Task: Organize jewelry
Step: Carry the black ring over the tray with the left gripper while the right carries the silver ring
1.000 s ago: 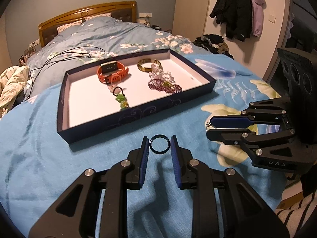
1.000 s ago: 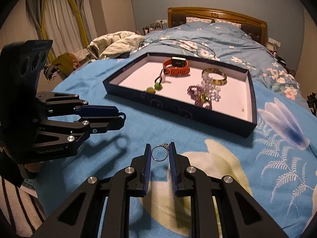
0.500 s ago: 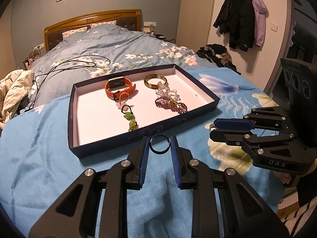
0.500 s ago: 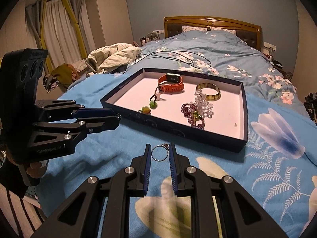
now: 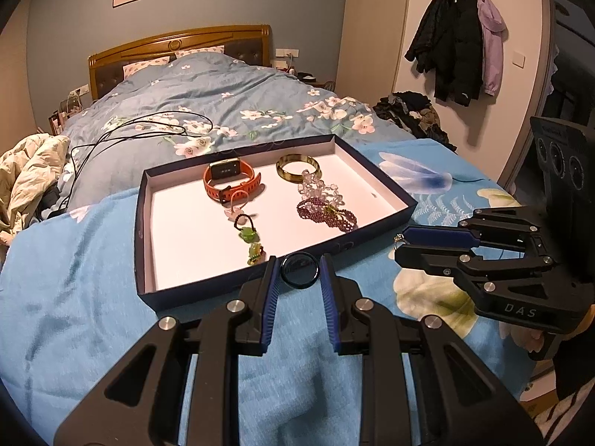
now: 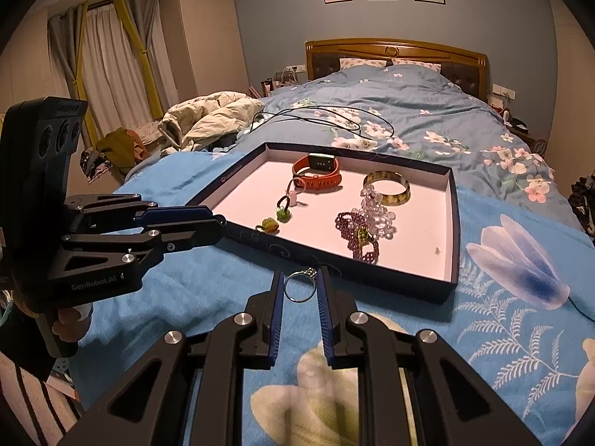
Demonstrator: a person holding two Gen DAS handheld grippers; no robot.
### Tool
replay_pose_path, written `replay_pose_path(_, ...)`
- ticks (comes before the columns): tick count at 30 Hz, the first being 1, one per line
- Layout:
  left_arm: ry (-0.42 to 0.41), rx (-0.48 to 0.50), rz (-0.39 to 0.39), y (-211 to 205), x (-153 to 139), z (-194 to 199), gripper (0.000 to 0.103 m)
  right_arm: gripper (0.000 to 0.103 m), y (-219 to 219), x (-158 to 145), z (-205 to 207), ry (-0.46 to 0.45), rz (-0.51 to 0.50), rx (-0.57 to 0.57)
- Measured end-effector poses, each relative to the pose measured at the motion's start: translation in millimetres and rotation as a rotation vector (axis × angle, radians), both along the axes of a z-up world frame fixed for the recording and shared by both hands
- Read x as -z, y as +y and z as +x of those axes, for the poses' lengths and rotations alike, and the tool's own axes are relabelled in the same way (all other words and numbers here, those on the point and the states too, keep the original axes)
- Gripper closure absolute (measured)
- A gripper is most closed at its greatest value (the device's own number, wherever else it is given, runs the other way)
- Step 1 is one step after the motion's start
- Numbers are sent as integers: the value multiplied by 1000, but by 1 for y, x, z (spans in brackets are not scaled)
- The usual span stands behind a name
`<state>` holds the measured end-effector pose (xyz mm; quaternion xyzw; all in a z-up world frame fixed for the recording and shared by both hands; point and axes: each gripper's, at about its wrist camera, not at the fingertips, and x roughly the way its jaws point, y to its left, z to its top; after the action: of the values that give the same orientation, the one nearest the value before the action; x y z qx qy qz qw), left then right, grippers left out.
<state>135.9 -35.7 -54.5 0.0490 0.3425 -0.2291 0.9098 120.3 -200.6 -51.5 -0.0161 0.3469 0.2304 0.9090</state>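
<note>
My left gripper (image 5: pixel 299 271) is shut on a black ring (image 5: pixel 299 270) and holds it above the near wall of a dark blue tray (image 5: pixel 223 290). My right gripper (image 6: pixel 299 285) is shut on a silver ring with a stone (image 6: pixel 300 286), just short of the tray's near wall (image 6: pixel 334 271). In the tray lie an orange watch (image 5: pixel 230 182), a gold bangle (image 5: pixel 297 167), clear and purple bead bracelets (image 5: pixel 327 208) and a green charm hair tie (image 5: pixel 249 238). Each gripper shows in the other's view, the right one (image 5: pixel 401 243) and the left one (image 6: pixel 219 223).
The tray sits on a blue flowered bedspread (image 5: pixel 74 278). Black cables (image 5: pixel 141 130) lie on the duvet behind it. A crumpled cream quilt (image 6: pixel 212 115) lies at the bed's left side. Coats (image 5: pixel 457 41) hang on the right wall.
Both grippers have lifted and tilted, holding their rings; the tray now sits lower and closer to the fingertips in both views.
</note>
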Motion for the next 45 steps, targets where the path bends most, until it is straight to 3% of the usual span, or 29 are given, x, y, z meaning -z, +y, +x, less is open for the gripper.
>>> replay_pose_path(45,-14,-55,-13,3,-4,36,81,87,-6,-9,40,-26,25,23)
